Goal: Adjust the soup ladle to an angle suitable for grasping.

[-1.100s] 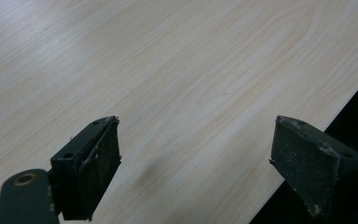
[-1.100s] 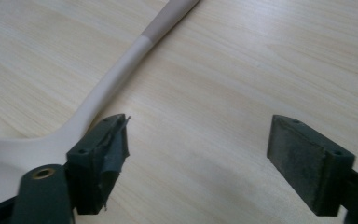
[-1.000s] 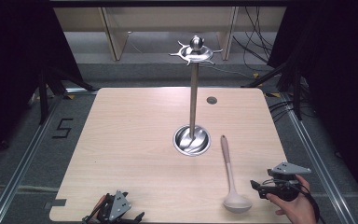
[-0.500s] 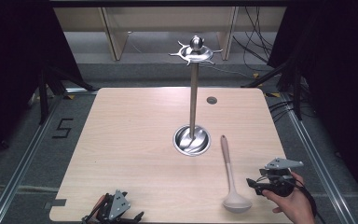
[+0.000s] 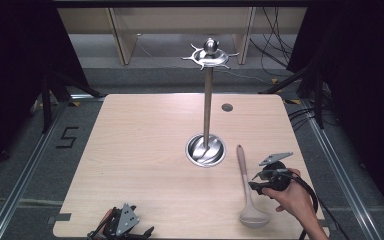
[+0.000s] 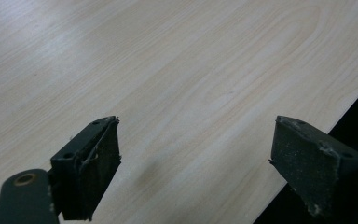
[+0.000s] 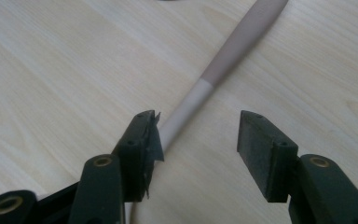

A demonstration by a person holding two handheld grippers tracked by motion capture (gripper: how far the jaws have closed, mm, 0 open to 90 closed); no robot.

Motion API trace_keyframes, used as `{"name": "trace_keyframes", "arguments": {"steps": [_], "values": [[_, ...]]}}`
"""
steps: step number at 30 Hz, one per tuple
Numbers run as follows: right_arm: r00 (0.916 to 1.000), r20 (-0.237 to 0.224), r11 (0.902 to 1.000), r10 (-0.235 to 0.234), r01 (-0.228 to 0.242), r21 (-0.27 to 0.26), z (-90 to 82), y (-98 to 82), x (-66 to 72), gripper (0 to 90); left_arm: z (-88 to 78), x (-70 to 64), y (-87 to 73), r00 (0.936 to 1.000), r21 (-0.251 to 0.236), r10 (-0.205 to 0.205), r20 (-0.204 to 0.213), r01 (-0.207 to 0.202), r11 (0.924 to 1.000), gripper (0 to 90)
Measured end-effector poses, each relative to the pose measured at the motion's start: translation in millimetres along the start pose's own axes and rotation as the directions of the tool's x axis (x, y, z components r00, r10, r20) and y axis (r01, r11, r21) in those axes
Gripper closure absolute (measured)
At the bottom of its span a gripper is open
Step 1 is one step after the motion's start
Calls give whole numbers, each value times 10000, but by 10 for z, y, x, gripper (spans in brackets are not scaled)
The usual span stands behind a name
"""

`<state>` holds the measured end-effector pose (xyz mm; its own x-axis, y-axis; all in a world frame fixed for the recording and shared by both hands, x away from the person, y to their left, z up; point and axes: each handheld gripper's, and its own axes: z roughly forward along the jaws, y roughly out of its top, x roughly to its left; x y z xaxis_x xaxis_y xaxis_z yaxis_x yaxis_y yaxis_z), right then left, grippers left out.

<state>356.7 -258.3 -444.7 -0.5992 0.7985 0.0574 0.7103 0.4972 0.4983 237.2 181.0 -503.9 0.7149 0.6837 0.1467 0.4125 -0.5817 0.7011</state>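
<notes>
A ladle point(image 5: 244, 175) with a pale wooden handle lies on the wooden table point(image 5: 140, 150), its bowl point(image 5: 254, 217) near the front edge. My right gripper point(image 5: 255, 183), held by a hand, sits at the middle of the handle from the right. In the right gripper view the handle point(image 7: 233, 51) runs between the jaws of my right gripper point(image 7: 200, 126), close against the left pad and clear of the right one. These jaws have just been closing, and the gap is still wide. My left gripper point(image 5: 125, 227) lies at the table's front left edge, open point(image 6: 198, 130) over bare wood.
A tall metal stand point(image 5: 208, 105) with a hooked crown rises from a round base point(image 5: 206, 150) at mid-table, just beyond the ladle handle's tip. A small dark disc point(image 5: 226, 107) lies at the back right. The table edge point(image 6: 307, 140) runs close beside the left gripper.
The right gripper has moved left and slightly farther up the table, onto the ladle handle, and its jaws have narrowed. The left gripper and the ladle have stayed put.
</notes>
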Motion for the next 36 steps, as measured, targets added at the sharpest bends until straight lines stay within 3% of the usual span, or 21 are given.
{"name": "trace_keyframes", "arguments": {"steps": [3, 5, 6, 7, 9, 11, 12, 13, 15, 16, 19, 22, 25, 26, 27, 30, 36], "values": [[9997, -101, 9996, 202, -201, 176, 59, 66, -29, 493, 8, 8, 2, 9999, -9, 143, -74, -143, 9999, 149], [9985, -75, 9977, 542, -538, 422, 88, 107, -17, 494, 13, -26, -7, 9995, -55, -315, -29, 315, 9995, 148], [9998, -4, 9990, 203, -202, 403, 111, 130, -48, 499, 14, -17, -4, 9998, -34, -172, -95, 171, 9998, 148], [9988, -48, 9970, 486, -483, 600, 119, 150, -28, 503, 17, -19, -6, 9997, 25, -236, -76, 236, 9997, 148], [10000, -17, 9974, 76, -74, 720, 162, 197, -63, 506, 19, -26, -9, 9994, 37, -323, -92, 323, 9995, 148], [9987, -139, 9942, 500, -484, 964, 203, 230, -37, 505, 18, -26, -8, 9995, 31, -315, -94, 315, 9995, 148], [9987, -139, 9942, 500, -484, 964, 203, 230, -37, 505, 18, -26, -8, 9995, 31, -315, -94, 315, 9995, 149], [9997, -34, 9924, 259, -253, 1207, 253, 282, -63, 505, 17, -26, -9, 9994, 19, -326, -91, 326, 9995, 148], [9979, 61, 9891, 644, -647, 1321, 310, 313, -47, 509, 18, -24, -11, 9995, 42, -305, -99, 305, 9995, 148], [9980, -178, 9883, 607, -576, 1415, 317, 339, -68, 516, 16, -26, -11, 9994, -13, -358, -7, 358, 9994, 148], [9980, 7, 9833, 628, -620, 1710, 349, 395, -78, 532, 18, -24, -9, 9995, 35, -306, -83, 306, 9995, 148], [9981, -163, 9812, 592, -552, 1851, 395, 448, -135, 538, 9, 0, -2, 9999, -114, 62, -98, -64, 9999, 149], [9976, 15, 9728, 687, -673, 2219, 449, 488, -134, 538, 15, -2, -2, 9999, -171, -8, -149, 6, 9999, 148], [9955, 131, 9646, 935, -939, 2465, 445, 490, -118, 538, 2, -8, -4, 9999, -42, -131, 3, 131, 9999, 148], [9964, 160, 9620, 827, -840, 2598, 473, 495, -127, 540, -2, -4, -2, 10000, -13, -52, 1, 52, 10000, 148], [9951, 217, 9598, 969, -992, 2627, 513, 509, -107, 540, -1, 0, 0, 10000, -16, -34, -51, 34, 10000, 149], [9966, 377, 9536, 734, -812, 2899, 563, 542, -71, 543, 0, 1, 0, 10000, -7, -30, -46, 30, 10000, 148]]}}
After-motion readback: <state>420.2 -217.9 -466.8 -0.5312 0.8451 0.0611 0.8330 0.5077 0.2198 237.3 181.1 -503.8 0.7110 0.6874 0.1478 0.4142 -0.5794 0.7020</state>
